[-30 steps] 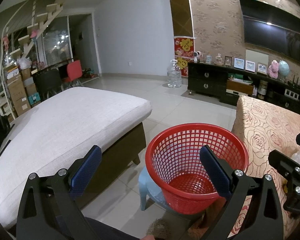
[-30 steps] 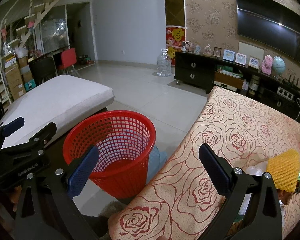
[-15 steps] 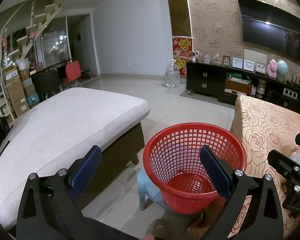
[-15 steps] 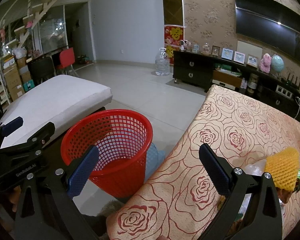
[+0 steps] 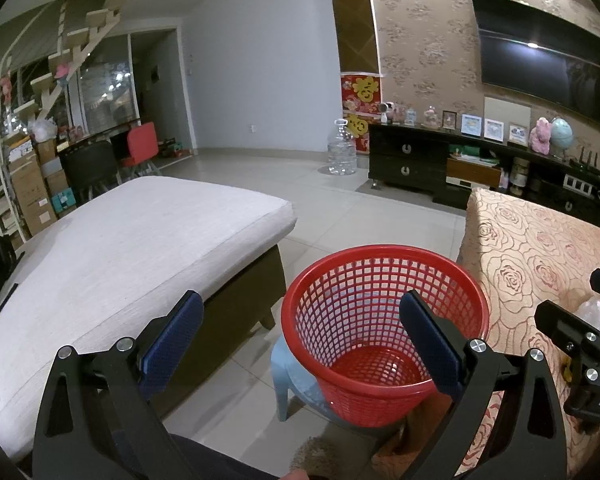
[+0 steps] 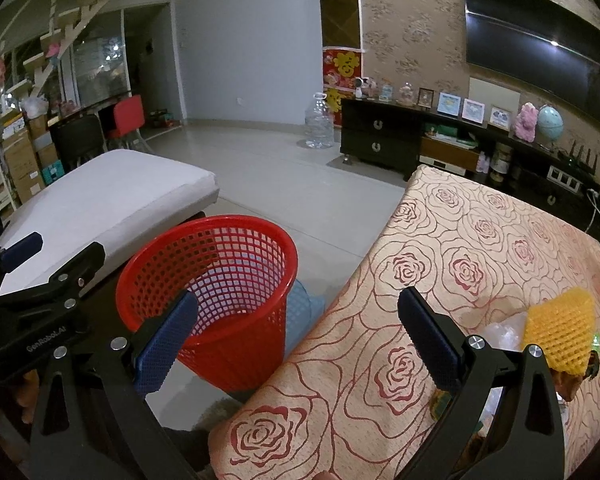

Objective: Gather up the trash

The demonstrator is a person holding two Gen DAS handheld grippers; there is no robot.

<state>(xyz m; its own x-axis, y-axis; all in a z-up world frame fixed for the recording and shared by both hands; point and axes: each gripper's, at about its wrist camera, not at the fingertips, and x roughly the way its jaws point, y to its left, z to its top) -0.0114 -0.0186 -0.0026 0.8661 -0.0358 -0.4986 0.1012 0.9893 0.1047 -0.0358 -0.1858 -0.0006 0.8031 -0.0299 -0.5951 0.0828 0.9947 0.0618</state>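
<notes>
The left gripper (image 5: 300, 344) had its jaws spread wide, its blue pads well apart and holding nothing; between them lay open air over the floor, and the right pad overlapped the view of the red basket (image 5: 384, 320). The right gripper (image 6: 296, 344) had its jaws spread just as wide and touched nothing, hanging over the near edge of the bench (image 6: 480, 248) with its rose-patterned cloth.

The red basket stood on a pale blue stool (image 5: 296, 380) on the tiled floor, between the grey-cushioned sofa (image 5: 120, 248) and the bench, and it looked empty. The trash lay at the right end of the bench: a yellow foam net (image 6: 556, 332) beside a crumpled clear plastic bag (image 6: 504, 334), both just past the right gripper's right finger. In the left wrist view, the right gripper's body showed at the far right edge, in front of that plastic.

Against the pictures from a second before, both sets of jaws kept the same wide spread. The basket sat slightly further left in both views, so both grippers had drifted a little to the right; the trash had not moved.
</notes>
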